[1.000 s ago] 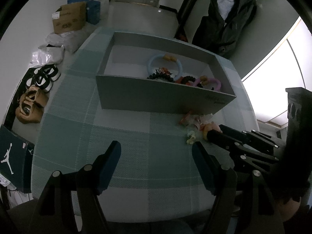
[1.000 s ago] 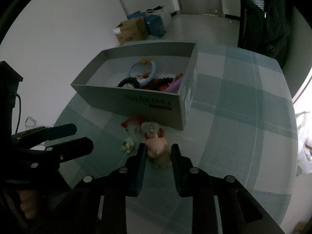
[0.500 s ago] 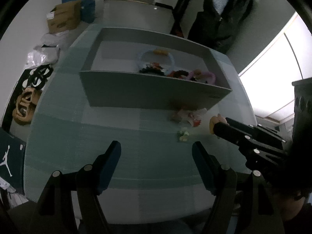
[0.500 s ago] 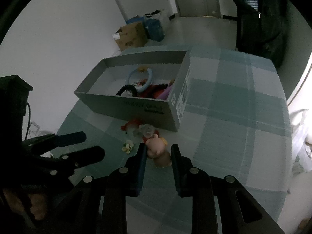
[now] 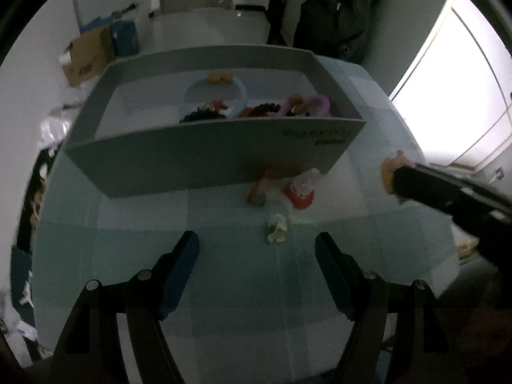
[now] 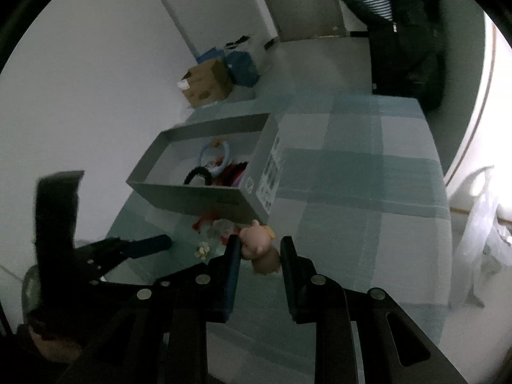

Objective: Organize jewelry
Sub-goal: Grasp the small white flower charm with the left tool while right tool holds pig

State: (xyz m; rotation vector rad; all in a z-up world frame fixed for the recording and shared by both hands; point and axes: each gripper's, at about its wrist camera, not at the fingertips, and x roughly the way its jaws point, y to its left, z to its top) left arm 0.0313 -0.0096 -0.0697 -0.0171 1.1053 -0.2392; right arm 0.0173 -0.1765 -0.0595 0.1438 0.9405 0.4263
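A grey cardboard box (image 5: pixel 204 160) (image 6: pixel 198 196) stands on the checked table and holds a light blue ring (image 5: pixel 243 92), a pink ring (image 5: pixel 316 102) and dark bead bracelets. My right gripper (image 6: pixel 260 249) is shut on a pink pig-shaped trinket (image 6: pixel 257 244) and holds it above the table near the box's front right corner; the trinket also shows in the left wrist view (image 5: pixel 388 168). My left gripper (image 5: pixel 257 249) is open and empty above the table. A small white flower piece (image 5: pixel 276 232) and red and white trinkets (image 5: pixel 300 188) lie in front of the box.
The table has a teal and white checked cloth (image 6: pixel 352 166). A dark jacket (image 6: pixel 403 32) hangs at the far side. Cardboard boxes (image 6: pixel 208 83) stand on the floor beyond the table. A white plastic bag (image 6: pixel 480 224) hangs at the right.
My right gripper has lifted the pig trinket off the table and raised it. My left gripper has swung its view rightward and stayed open.
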